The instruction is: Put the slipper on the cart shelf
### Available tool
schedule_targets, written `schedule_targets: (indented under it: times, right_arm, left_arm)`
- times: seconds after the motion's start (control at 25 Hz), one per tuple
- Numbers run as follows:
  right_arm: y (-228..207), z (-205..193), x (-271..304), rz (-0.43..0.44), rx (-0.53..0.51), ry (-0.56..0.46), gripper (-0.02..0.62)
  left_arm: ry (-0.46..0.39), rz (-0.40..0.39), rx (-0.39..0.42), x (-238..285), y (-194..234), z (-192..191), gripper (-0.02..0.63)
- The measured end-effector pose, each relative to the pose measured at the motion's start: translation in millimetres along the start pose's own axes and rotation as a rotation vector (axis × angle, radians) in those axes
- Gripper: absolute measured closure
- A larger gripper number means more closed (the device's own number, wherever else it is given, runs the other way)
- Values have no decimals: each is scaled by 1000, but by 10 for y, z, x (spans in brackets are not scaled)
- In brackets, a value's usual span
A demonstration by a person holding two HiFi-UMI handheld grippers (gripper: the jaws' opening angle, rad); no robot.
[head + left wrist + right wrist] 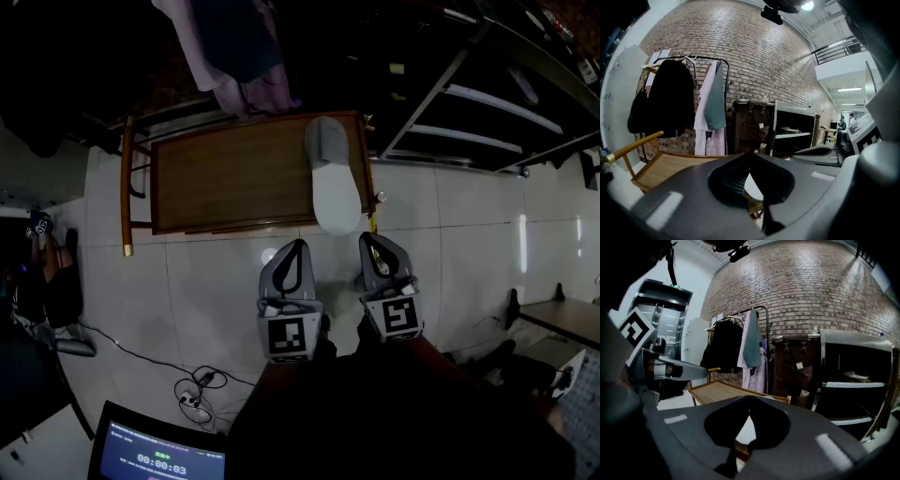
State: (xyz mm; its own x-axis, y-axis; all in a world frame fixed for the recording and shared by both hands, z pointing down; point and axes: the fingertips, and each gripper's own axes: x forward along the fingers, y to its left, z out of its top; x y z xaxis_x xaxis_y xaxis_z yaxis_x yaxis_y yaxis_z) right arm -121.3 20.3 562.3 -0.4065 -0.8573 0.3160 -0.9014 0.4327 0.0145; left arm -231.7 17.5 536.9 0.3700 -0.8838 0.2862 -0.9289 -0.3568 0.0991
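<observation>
Both tools are empty. The left tool and the right tool each have their jaws pressed together on nothing, side by side above the floor. Just ahead, the slipper lies on the right end of the wooden table, one end poking past the near edge. I reckon nothing's done yet: grab, carry and place all remain. The head view gives me the whole slipper. The gripper views catch only a white sliver of it, but they show the metal shelf unit and the clothes rack upright.

Left tongs and right tongs side by side — both closed, empty, slightly nose-down
</observation>
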Motion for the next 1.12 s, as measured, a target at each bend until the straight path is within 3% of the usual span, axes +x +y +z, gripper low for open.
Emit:
schedule_targets:
  times: [0.16,0.28,0.36,0.52,0.72,0.88,1.12]
  right_arm:
    - [-31,-164,59,22,62,48,583]
    - [-107,-349,115,15,187,110,518]
    - [-183,-539,167,15,339,159,499]
    - [-208,-940,315,61,738,260,410]
    - [-140,-1204,541,128,1052,294,381]
    - [-151,-1416,750,124,1202,316,332]
    - [-202,-1570,988,98,1336,297,324]
  left_arm:
    - [-15,-5,-23,40,-29,72,595]
    - [6,7,-26,11,-6,11,595]
    - [21,18,-24,4,7,-20,595]
    - [38,30,-25,31,-5,-82,595]
    - [40,16,-92,53,-43,-101,595]
    - [43,14,-122,70,-33,-110,595]
    - [61,27,-108,-21,-19,-165,595]
